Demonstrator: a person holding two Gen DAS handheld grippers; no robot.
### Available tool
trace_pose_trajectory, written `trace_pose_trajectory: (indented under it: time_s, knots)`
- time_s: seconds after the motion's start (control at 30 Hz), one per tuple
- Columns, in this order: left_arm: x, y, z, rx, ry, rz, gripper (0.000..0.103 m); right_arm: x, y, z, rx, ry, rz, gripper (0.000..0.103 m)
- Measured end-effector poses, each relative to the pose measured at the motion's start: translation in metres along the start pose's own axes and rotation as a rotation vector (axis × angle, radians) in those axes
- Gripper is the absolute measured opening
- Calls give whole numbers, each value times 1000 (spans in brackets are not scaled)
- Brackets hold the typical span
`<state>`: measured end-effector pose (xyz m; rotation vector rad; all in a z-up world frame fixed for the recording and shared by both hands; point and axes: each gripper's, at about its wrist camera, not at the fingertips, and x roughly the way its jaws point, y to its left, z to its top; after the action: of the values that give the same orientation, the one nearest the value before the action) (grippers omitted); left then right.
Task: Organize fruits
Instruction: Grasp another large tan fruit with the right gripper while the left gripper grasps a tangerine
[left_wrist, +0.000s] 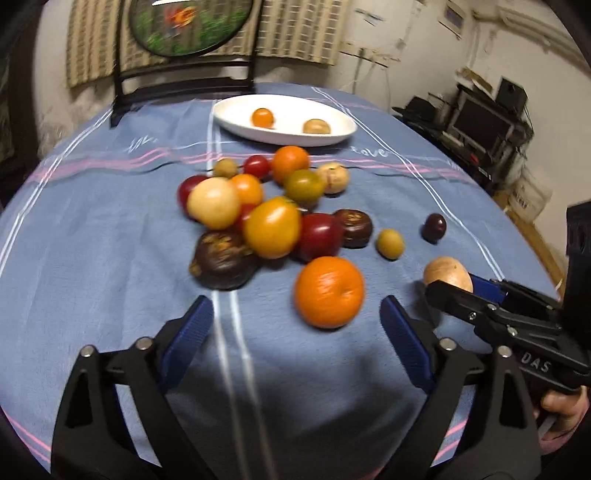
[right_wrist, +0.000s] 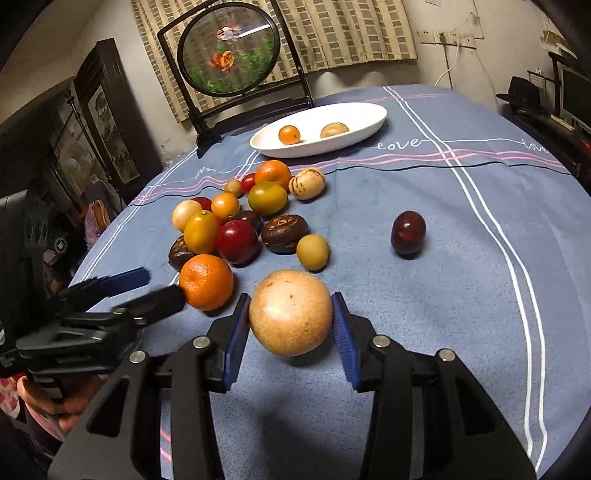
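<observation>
The table (right_wrist: 424, 258) runs off the frame on every side, its blue cloth covering all that shows. In the left wrist view the fruit heap (left_wrist: 266, 206) is smeared by motion, so the small fruits at its far edge are hard to tell apart; the white dish (left_wrist: 284, 120) at the far end, holding two fruits, is sharper. The right gripper (right_wrist: 291, 314) points down at the near cloth and is clamped on a tan fruit (right_wrist: 290, 312), both blue pads pressed to its sides; from the left wrist view only the top of that fruit shows behind a black finger. The left gripper (left_wrist: 295, 325) stands wide, pads touching nothing, with the orange (left_wrist: 328, 291) just beyond its tips, near the right one. A dark plum (right_wrist: 408, 232) lies alone to the right. Only fingers of each hand (right_wrist: 55, 402) show, cut off at the frame edge.
</observation>
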<state>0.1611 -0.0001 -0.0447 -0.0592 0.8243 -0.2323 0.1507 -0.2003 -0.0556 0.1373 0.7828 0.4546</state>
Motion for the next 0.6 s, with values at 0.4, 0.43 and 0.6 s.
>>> trace_pose_trajectory:
  time_s: [0.4, 0.43, 0.6]
  knots:
    - [25, -22, 8, 74, 59, -1, 64, -1, 0, -6, 3, -3, 49, 44]
    - [28, -22, 9, 73, 70, 1, 64, -2, -1, -6, 4, -5, 52, 44]
    - [34, -22, 9, 68, 98, 3, 55, -3, -2, -7, 12, -7, 62, 44]
